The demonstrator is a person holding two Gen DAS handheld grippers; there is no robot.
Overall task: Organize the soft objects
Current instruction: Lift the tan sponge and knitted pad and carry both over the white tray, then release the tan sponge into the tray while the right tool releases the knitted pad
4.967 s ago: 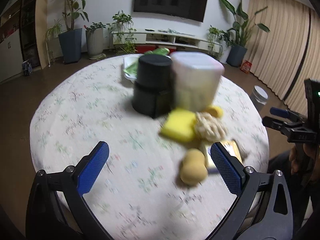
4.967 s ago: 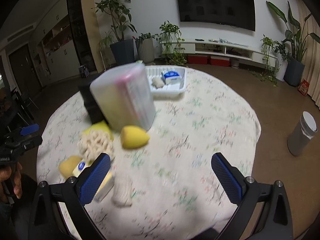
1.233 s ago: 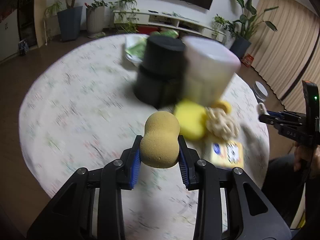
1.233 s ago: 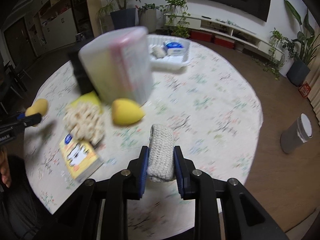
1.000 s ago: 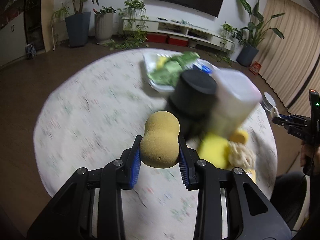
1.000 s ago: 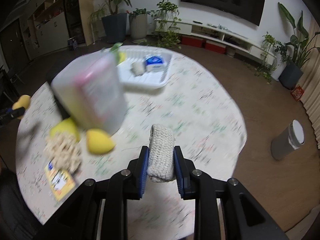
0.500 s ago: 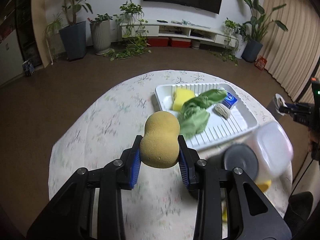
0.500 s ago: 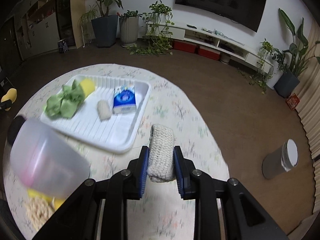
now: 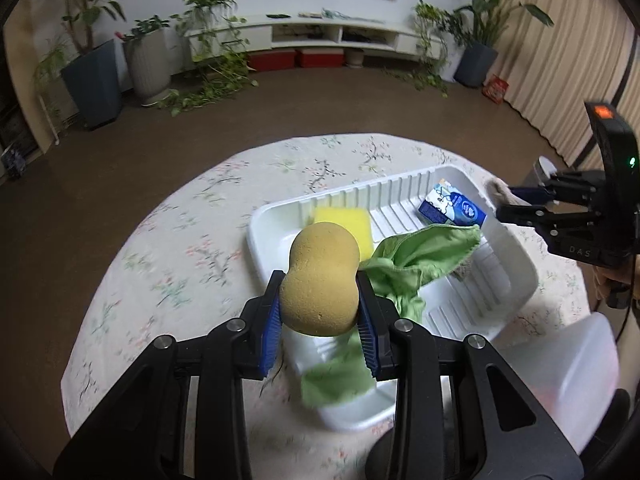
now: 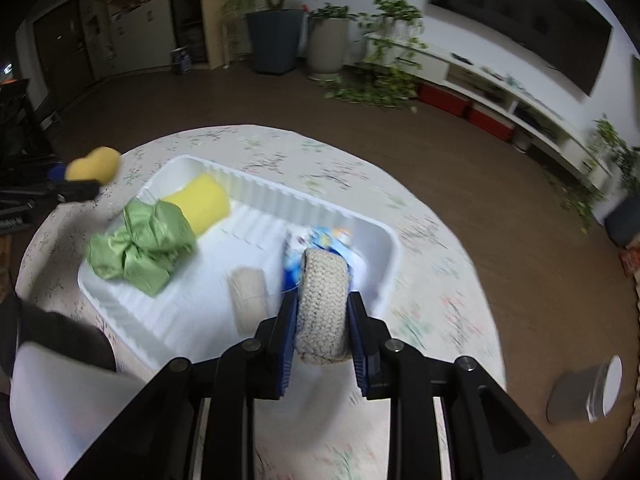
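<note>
left gripper [image 9: 320, 308]: jaws narrow, squeezing a tan peanut-shaped sponge [image 9: 320, 280] between the blue pads; hanging over the near-left end of the white tray [image 9: 516, 256]
right gripper [image 10: 323, 312]: jaws narrow, pinching a grey knitted pad [image 10: 323, 300] upright between its pads; hovering over the right end of the tray [image 10: 394, 248], just in front of the blue packet
right gripper in left view [image 9: 520, 210]: reaching in from the right, over the tray's far-right corner; knitted pad barely showing at its tip
left gripper in right view [image 10: 68, 188]: sitting at the table's left edge, just beside the tray's far-left corner, tan sponge [image 10: 94, 164] sticking out of it
tray: resting on a round table [image 9: 192, 248] under a floral cloth, towards the far edge; ribbed floor and walls
yellow sponge [image 9: 344, 224]: lying in the tray's far-left corner [image 10: 200, 202]
green cloth [image 9: 404, 264]: crumpled in the tray's left half, touching the yellow sponge, one end draping over the tray's near rim [image 10: 140, 244]
blue packet [image 9: 452, 210]: lying in the tray's far-right part, partly hidden behind the knitted pad in the right view [image 10: 328, 240]
beige roll [image 10: 248, 296]: lying on the tray floor between green cloth and blue packet; material blurred, cannot tell
translucent container [image 9: 560, 376]: sitting at the table's near edge, just beside the tray's near side [image 10: 60, 400]; blurred
</note>
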